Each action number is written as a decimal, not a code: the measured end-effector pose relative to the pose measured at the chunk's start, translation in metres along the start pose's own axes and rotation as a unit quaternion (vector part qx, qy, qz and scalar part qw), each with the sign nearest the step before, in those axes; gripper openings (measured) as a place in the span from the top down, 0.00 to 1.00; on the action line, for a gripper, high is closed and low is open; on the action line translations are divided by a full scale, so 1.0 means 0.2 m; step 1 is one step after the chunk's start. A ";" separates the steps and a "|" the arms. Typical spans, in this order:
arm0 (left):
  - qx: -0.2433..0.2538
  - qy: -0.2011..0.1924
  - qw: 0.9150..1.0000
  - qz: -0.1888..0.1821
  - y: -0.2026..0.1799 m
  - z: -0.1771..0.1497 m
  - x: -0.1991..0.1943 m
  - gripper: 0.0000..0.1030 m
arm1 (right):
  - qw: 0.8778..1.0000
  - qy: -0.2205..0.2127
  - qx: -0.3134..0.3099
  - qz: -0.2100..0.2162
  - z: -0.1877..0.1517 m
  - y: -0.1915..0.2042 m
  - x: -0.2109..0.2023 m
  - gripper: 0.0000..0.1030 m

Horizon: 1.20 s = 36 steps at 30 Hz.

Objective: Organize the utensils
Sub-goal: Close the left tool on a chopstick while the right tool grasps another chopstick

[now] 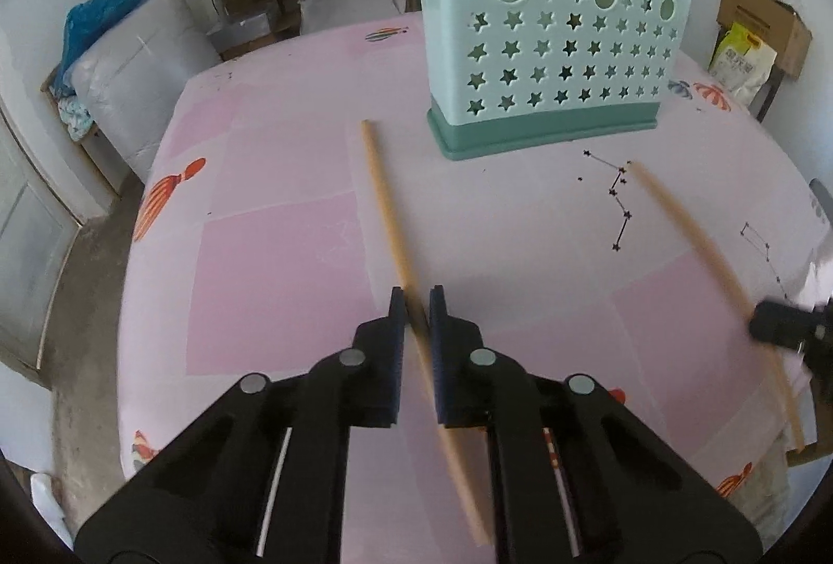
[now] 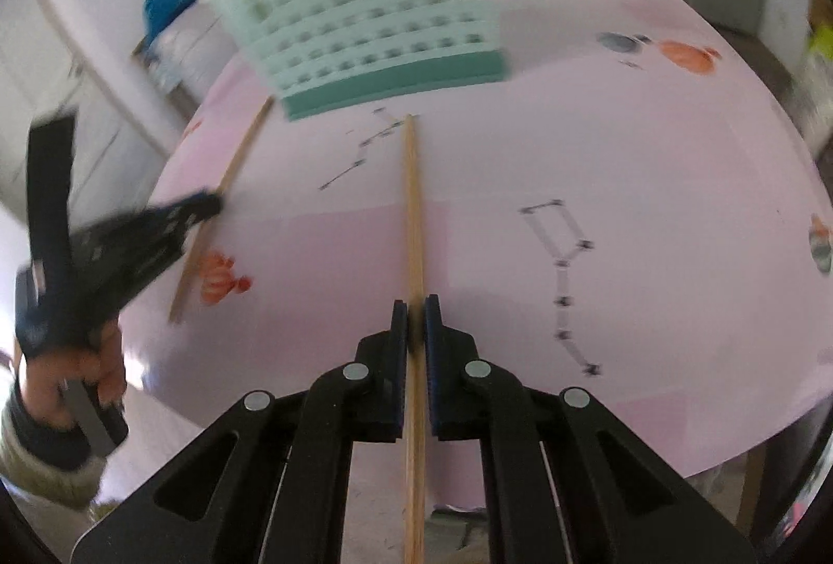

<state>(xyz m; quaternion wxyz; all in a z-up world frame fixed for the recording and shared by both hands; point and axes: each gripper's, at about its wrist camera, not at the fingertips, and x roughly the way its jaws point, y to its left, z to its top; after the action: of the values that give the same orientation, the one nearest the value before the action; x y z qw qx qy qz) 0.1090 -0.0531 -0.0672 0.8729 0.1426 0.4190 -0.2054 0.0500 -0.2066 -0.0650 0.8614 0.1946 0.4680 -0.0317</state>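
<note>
My left gripper (image 1: 415, 303) is shut on a wooden chopstick (image 1: 382, 210) that points forward above the pink tablecloth. My right gripper (image 2: 415, 311) is shut on a second wooden chopstick (image 2: 412, 199), also pointing ahead. That second chopstick (image 1: 692, 236) and the right gripper's tip (image 1: 775, 324) show at the right of the left wrist view. The left gripper (image 2: 208, 202) with its chopstick (image 2: 229, 178) shows at the left of the right wrist view. A mint utensil caddy (image 1: 552, 53) with star holes stands ahead on the table; it is blurred in the right wrist view (image 2: 375, 33).
The round table has a pink patterned cloth (image 1: 291, 262). Utensils stick up out of the caddy. A bench with cushions and bags (image 1: 120, 59) stands left of the table. A cardboard box (image 1: 760, 22) sits at the right.
</note>
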 end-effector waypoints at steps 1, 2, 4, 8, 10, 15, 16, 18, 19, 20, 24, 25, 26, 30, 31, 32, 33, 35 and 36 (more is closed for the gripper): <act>-0.004 0.003 1.000 -0.002 0.01 -0.01 -0.01 0.95 | 1.000 -0.004 0.011 -0.004 0.01 -0.02 0.00 0.93; -0.010 0.006 1.000 -0.004 0.02 -0.02 -0.02 0.95 | 1.000 -0.006 0.016 -0.007 0.01 -0.04 -0.01 0.93; -0.020 0.013 1.000 -0.010 0.04 -0.05 -0.05 0.95 | 1.000 -0.010 0.025 -0.010 0.04 -0.05 0.02 0.93; -0.025 0.035 0.999 -0.021 0.07 -0.13 -0.11 0.95 | 0.999 -0.016 0.044 -0.004 0.05 -0.07 0.03 0.93; -0.018 0.042 0.998 -0.034 0.06 -0.15 -0.14 0.95 | 0.999 -0.018 0.049 0.001 0.05 -0.07 0.03 0.93; -0.020 0.048 0.997 -0.048 0.03 -0.12 -0.13 0.75 | 0.998 -0.017 0.054 0.007 0.06 -0.06 0.05 0.93; -0.018 0.047 0.997 -0.051 0.02 -0.11 -0.12 0.74 | 0.998 -0.017 0.054 0.007 0.06 -0.06 0.05 0.93; -0.012 0.046 0.998 -0.052 0.00 -0.08 -0.10 0.74 | 0.998 -0.018 0.052 0.005 0.06 -0.05 0.05 0.93; -0.009 0.044 0.998 -0.052 -0.01 -0.07 -0.09 0.74 | 0.998 -0.019 0.053 0.005 0.06 -0.05 0.05 0.93; -0.005 0.041 0.998 -0.048 -0.02 -0.05 -0.07 0.74 | 0.998 -0.020 0.053 0.006 0.05 -0.05 0.05 0.93; 0.010 0.029 0.999 -0.018 -0.04 0.02 -0.01 0.75 | 0.998 -0.022 0.060 0.012 0.04 -0.07 0.04 0.93; 0.016 0.025 1.000 -0.009 -0.04 0.04 0.00 0.80 | 0.998 -0.022 0.062 0.014 0.04 -0.07 0.04 0.93; 0.021 0.023 1.000 -0.001 -0.05 0.05 0.01 0.84 | 0.998 -0.023 0.065 0.017 0.04 -0.07 0.04 0.93; 0.024 0.024 0.999 0.006 -0.08 0.07 0.01 0.95 | 0.997 -0.021 0.068 0.024 0.04 -0.09 0.04 0.93; 0.026 0.024 0.999 0.004 -0.09 0.06 0.01 0.95 | 0.997 -0.020 0.065 0.024 0.04 -0.09 0.04 0.93; 0.028 0.023 0.999 0.006 -0.10 0.06 0.00 0.95 | 0.997 -0.019 0.064 0.024 0.04 -0.09 0.04 0.93; 0.032 0.022 0.999 0.010 -0.11 0.05 -0.01 0.95 | 0.998 -0.018 0.062 0.024 0.04 -0.09 0.03 0.93; 0.032 0.023 0.999 0.012 -0.14 0.04 -0.02 0.95 | 0.999 -0.014 0.046 0.022 0.05 -0.08 0.04 0.93; 0.030 0.024 0.999 0.012 -0.14 0.04 -0.02 0.95 | 0.999 -0.013 0.042 0.022 0.05 -0.08 0.04 0.93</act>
<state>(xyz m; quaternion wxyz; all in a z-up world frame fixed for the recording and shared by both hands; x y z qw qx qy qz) 0.0989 -0.0792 -0.0619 0.8603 0.1786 0.4318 -0.2038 0.0590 -0.2243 -0.0709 0.8590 0.2402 0.4508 -0.0349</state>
